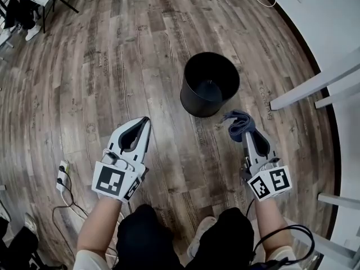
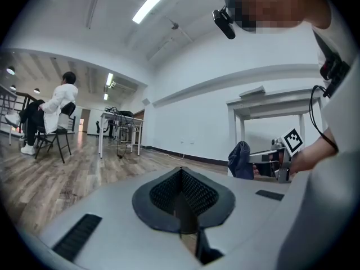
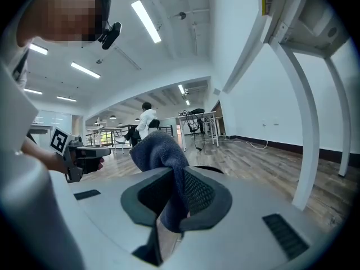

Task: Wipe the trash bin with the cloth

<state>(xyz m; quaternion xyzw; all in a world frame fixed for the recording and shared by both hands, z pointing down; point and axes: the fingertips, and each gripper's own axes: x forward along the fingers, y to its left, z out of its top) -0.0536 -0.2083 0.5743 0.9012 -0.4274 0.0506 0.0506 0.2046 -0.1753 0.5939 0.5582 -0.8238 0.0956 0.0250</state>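
Black bin upright, mouth up, axis vert.

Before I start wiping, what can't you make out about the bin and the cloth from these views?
- Trash bin far outer wall: head view, hidden by the bin's own body.
- Bin floor: head view, too dark to judge dirt.
- Bin in right gripper view: mostly hidden behind the cloth and right claw.
- Bin in left gripper view: outside the frame.
- Cloth's clamped end: hidden between the right claw's jaws in every view.
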